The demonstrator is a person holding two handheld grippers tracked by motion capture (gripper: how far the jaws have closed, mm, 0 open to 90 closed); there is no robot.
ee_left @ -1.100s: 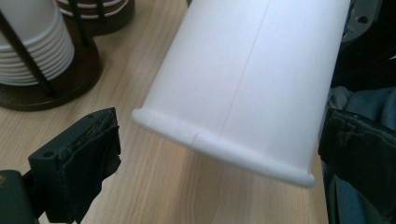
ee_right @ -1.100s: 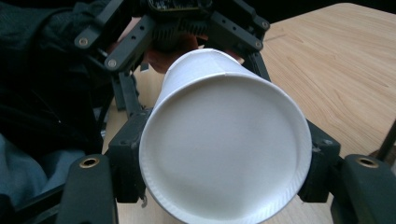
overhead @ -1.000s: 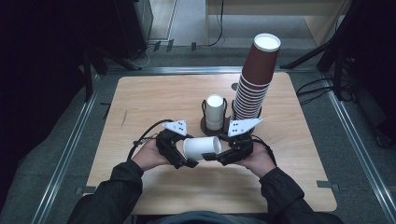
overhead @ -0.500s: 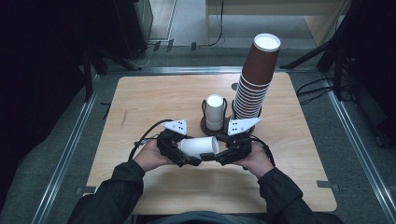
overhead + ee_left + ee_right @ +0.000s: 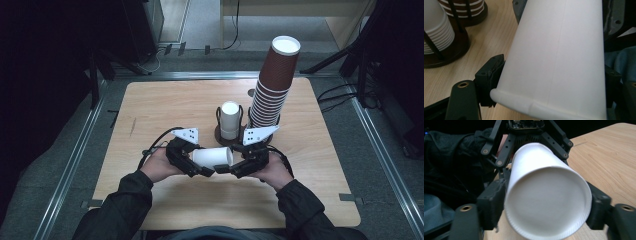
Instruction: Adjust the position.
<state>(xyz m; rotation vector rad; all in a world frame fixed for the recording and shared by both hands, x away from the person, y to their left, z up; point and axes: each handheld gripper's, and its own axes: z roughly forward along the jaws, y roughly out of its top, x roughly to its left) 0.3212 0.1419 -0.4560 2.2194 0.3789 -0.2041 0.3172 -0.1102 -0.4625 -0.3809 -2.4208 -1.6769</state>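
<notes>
Both jaws on white cup (image 5: 213,157)

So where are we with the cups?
Done: one white cup is out, lying level above the table. In hand: left gripper, jaws just been closing on it; right gripper, pads against its base end, just opening, probably a handover. Left: placing it; white stack and brown stack stand behind.
</notes>
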